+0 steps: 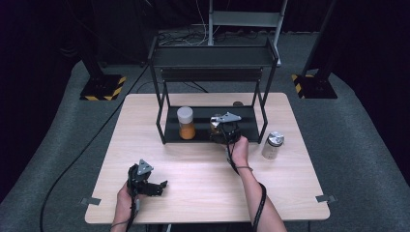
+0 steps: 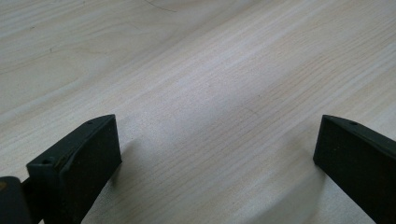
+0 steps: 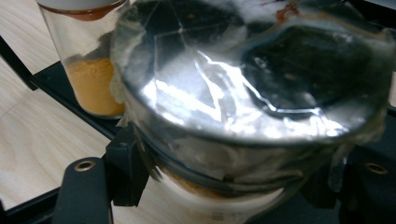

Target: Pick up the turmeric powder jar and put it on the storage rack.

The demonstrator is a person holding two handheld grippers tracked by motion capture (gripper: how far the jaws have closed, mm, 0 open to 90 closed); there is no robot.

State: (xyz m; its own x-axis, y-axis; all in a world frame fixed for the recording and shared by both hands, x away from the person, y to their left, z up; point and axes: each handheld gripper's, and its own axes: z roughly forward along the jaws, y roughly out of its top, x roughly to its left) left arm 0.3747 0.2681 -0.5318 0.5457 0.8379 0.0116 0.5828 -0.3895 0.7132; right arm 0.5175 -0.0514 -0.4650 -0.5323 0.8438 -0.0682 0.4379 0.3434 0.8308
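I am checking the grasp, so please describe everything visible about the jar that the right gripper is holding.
The glass jar with the shiny silver lid stands at the right of the black metal rack's bottom shelf. Its lid looks wrapped in wrinkled clear film, and orange-brown powder shows below the rim. The right gripper is shut on it, a black jaw on each side just under the lid. It looks roughly upright.

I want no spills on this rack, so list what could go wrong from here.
1. The right gripper clamps a silver-lidded jar on the rack's lower shelf; the glass could slip from its fingers.
2. The orange-powder jar stands near on the same shelf and might get knocked.
3. The rack's upper shelf could catch a lifted jar.
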